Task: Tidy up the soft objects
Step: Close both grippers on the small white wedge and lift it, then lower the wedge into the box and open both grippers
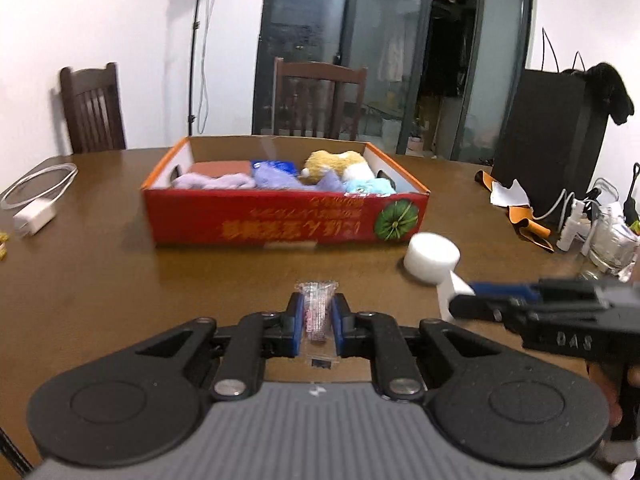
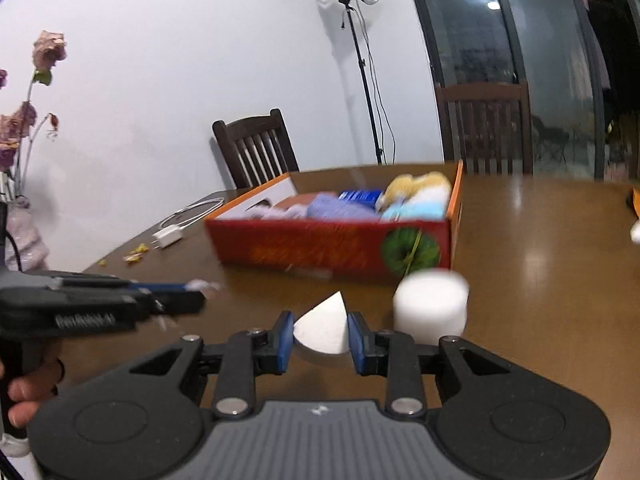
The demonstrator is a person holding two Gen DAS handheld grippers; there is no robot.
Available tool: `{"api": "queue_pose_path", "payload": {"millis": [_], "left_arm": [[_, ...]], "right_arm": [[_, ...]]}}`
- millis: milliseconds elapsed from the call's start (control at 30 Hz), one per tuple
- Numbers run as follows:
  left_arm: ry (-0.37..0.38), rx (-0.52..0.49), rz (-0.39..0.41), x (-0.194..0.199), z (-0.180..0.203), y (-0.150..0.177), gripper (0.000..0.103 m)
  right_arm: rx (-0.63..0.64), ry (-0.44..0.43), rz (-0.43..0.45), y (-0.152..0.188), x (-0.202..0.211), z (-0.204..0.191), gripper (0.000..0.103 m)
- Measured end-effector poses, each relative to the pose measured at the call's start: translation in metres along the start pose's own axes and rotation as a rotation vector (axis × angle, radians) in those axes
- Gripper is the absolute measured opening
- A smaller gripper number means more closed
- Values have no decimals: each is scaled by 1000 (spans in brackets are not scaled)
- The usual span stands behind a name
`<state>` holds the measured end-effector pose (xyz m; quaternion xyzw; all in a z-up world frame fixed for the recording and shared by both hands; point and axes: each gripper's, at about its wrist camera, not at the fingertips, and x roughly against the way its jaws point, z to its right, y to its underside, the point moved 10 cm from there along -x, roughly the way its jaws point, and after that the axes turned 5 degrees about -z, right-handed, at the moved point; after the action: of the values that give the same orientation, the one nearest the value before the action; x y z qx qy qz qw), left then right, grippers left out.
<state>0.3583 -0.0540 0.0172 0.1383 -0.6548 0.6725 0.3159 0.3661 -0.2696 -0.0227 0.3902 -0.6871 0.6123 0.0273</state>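
A: What does the left gripper [image 1: 317, 322] have?

B: A small clear packet [image 1: 318, 312] with pinkish bits inside. The blue pads are pressed together on it, and its crimped top sticks up past the fingertips, above the brown table [image 1: 100, 264].

A: And the right gripper [image 2: 320, 338]?

B: It is clamped on a white foam wedge [image 2: 323, 329], one pad against each side, the pointed end facing forward. In the left wrist view it comes in from the right edge with the white piece at its tip.

A: Where do the soft things sit?

B: In the red cardboard box [image 1: 280, 220] toward the middle of the table, ahead of both grippers. Inside it lie a yellow plush toy [image 1: 334, 164], a light blue plush [image 1: 368, 186], lilac fabric pieces [image 1: 224, 181] and a blue pack at the back.

A: Anything loose on the table?

B: A white foam cylinder [image 2: 431, 306] stands near the box's front corner, just right of the wedge. A white charger with its coiled cable [image 1: 38, 200] lies well to the left of the box.
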Motion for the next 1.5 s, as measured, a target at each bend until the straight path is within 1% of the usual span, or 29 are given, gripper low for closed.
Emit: {"api": "queue_pose_path", "payload": {"millis": [67, 133, 300, 433, 500, 567, 633, 700, 800, 900, 933, 1000, 1100, 1200, 1267, 1300, 1333, 1367, 1400, 1500], "left_arm": [[3, 15, 10, 16, -4, 6, 15], [2, 16, 28, 28, -5, 8, 15], [32, -2, 79, 51, 1, 7, 15], [47, 5, 92, 50, -1, 2, 15], [54, 2, 102, 45, -3, -7, 15], [73, 2, 114, 36, -6, -23, 15], [96, -2, 121, 25, -11, -40, 15], [122, 1, 118, 7, -17, -65, 15], [167, 12, 87, -27, -25, -102, 15], [163, 16, 39, -71, -34, -129, 16], [158, 24, 29, -83, -37, -133, 16], [169, 44, -4, -111, -45, -143, 16], [179, 67, -51, -144, -55, -146, 16], [198, 76, -89, -165, -60, -141, 17], [223, 83, -121, -173, -61, -137, 26], [225, 87, -128, -175, -62, -136, 32], [223, 89, -117, -174, -64, -137, 41], [225, 90, -106, -173, -65, -139, 45], [223, 94, -99, -172, -67, -141, 48], [200, 112, -94, -169, -75, -144, 48]], "right_arm": [[-10, -7, -10, 14, 11, -13, 28], [3, -5, -10, 22, 21, -25, 28], [22, 17, 12, 23, 40, -42, 28], [36, 34, 20, 17, 44, -45, 28], [51, 45, 22, 9, 41, -44, 28], [68, 58, 27, -2, 37, -41, 28], [83, 68, 32, -19, 27, -36, 28], [103, 79, 39, -40, 14, -31, 28], [129, 85, 57, -79, -12, -23, 28], [95, 41, 51, -115, -48, -12, 28], [95, 42, 43, -125, -63, -10, 28], [111, 57, 30, -139, -90, -5, 28], [131, 72, -3, -149, -130, 2, 29], [135, 87, -40, -149, -162, 11, 29], [132, 81, -64, -143, -176, 15, 30], [135, 72, -72, -140, -182, 15, 34], [135, 76, -73, -139, -186, 16, 35], [133, 70, -67, -139, -188, 15, 36], [129, 56, -62, -140, -189, 15, 37], [121, 48, -45, -144, -184, 16, 40]]}}
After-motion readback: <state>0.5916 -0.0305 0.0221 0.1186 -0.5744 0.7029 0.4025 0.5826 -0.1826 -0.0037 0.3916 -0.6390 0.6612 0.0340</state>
